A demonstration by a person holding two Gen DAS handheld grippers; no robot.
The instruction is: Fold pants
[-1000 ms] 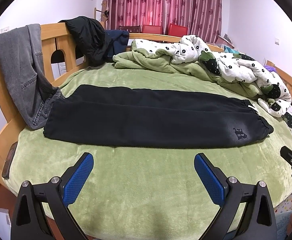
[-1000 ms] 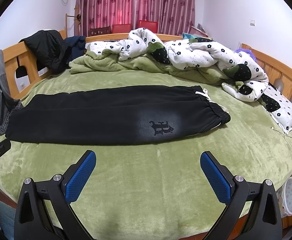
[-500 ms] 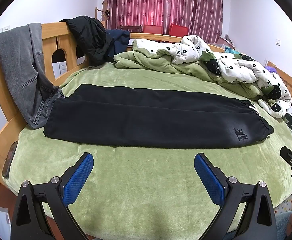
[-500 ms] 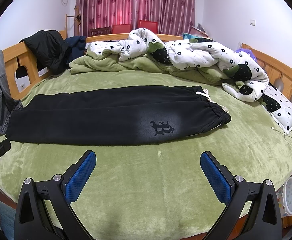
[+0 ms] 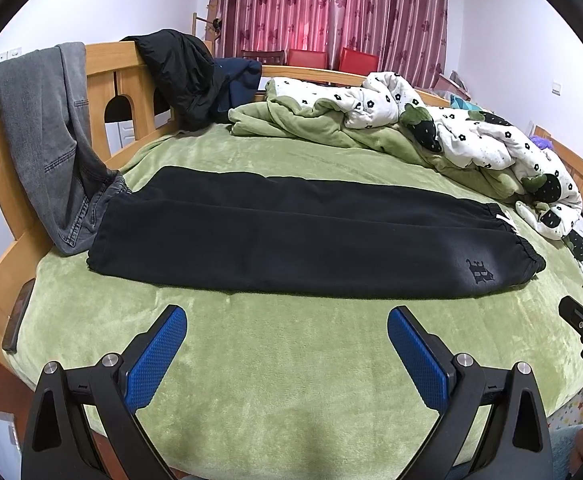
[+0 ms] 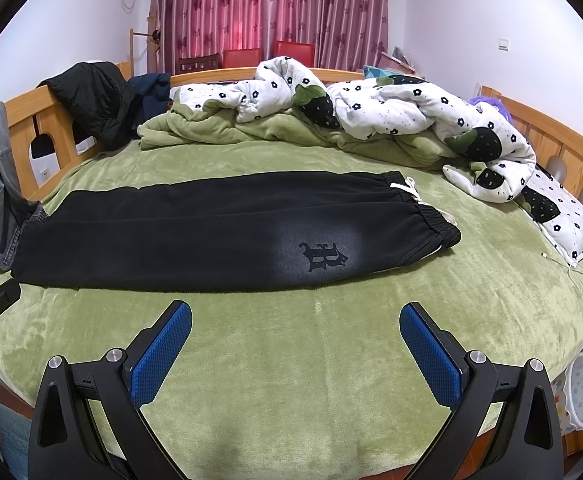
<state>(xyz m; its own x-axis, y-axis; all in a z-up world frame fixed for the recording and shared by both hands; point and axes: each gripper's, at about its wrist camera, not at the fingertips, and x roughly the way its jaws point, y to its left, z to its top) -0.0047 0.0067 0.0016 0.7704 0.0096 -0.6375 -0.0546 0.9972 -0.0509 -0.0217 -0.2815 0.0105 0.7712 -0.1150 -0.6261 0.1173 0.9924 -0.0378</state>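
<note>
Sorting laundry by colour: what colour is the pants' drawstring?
White, on the black pants; the drawstring shows best in the right wrist view.

bedroom: bed [image 5: 291, 360], quilt [image 6: 391, 112], curtains [image 5: 331, 4]

Left tool [image 5: 287, 320] and right tool [image 6: 295, 316] both wide apart, empty
</note>
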